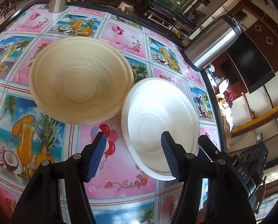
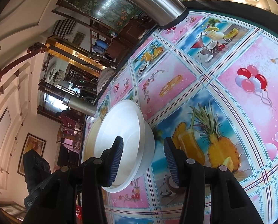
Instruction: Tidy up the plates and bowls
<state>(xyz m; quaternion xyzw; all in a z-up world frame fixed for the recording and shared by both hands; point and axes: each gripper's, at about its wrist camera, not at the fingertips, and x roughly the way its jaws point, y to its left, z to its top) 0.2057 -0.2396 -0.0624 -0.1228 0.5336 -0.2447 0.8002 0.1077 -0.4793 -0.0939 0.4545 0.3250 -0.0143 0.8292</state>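
A round table (image 1: pixel 120 201) under a fruit-print cloth runs to a dark rim, with bare cloth on the near side. A steel flask (image 1: pixel 213 41) stands at the far right edge. The cream bowl (image 1: pixel 79 82) sits mid-table, the white bowl (image 1: pixel 157 123) touching it on the right. In the right wrist view the cream bowl is mostly hidden behind the white one. The left gripper (image 1: pixel 133 156) hangs apart, empty. The right gripper (image 2: pixel 143 160) straddles the white bowl's near rim, jaws apart, pads not pressing.
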